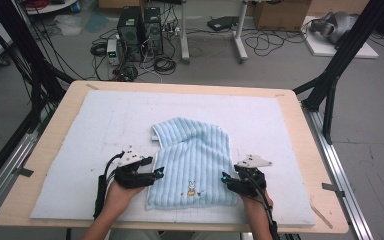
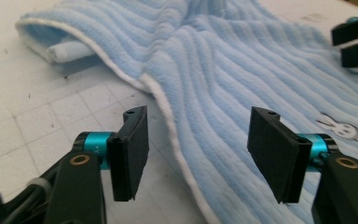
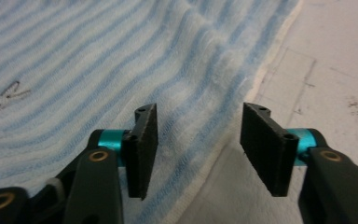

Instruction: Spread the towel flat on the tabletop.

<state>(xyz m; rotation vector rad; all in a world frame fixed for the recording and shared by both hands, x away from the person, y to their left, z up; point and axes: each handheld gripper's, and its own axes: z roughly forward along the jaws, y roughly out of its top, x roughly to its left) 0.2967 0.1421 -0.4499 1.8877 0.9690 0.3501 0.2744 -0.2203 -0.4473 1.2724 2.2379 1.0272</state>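
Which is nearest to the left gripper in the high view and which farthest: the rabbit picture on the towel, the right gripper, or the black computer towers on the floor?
From the left gripper:
1. Rabbit picture, just to its right on the blue towel, near the front edge.
2. Right gripper, across the towel at its right edge.
3. Computer towers, far off on the floor beyond the table.
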